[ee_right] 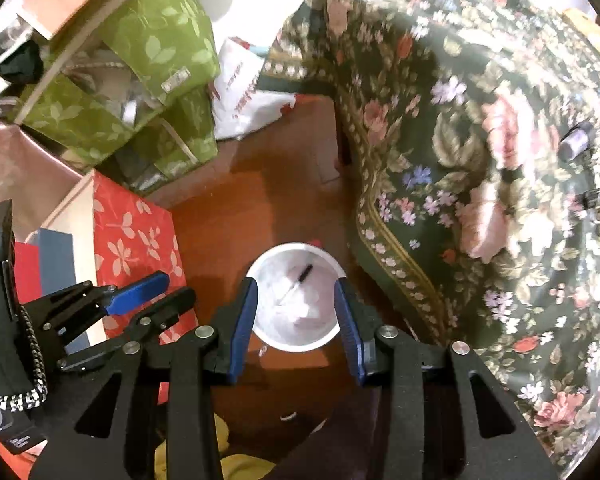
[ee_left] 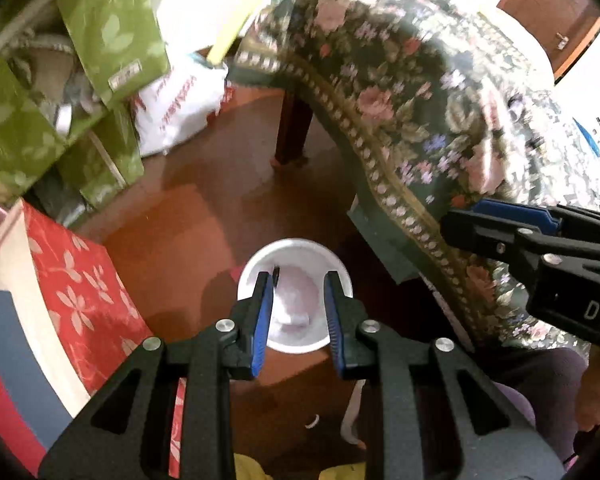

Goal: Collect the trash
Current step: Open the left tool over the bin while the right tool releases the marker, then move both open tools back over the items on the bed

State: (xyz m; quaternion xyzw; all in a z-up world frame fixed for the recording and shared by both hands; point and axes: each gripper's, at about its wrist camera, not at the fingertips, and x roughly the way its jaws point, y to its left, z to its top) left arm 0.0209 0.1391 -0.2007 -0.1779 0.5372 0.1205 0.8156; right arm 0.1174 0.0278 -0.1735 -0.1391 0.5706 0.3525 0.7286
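Floral cloth (ee_right: 460, 168) drapes the table that fills the right and far side of your view, its border hanging low beside the reddish floor (ee_right: 268, 200). On the left, green boxes (ee_right: 140, 60) stack up far off and a red flowered box (ee_right: 136, 240) stands near. Between them, on the floor, sits the white bin (ee_right: 296, 344), open-topped, with pale crumpled scraps and what looks like a small dark-tipped pen inside, though blur makes that uncertain.

You appear to be at the drop step: your right gripper (ee_right: 296, 320) hangs over the bin with its blue pads spread and nothing between them, and your left gripper (ee_left: 298, 308) hangs over it the same way, jaws parted and empty. The next move likely calls for turning back to the table for more trash. Open room lies over the floor toward the far left; mind the cloth edge on your right and the red box corner.
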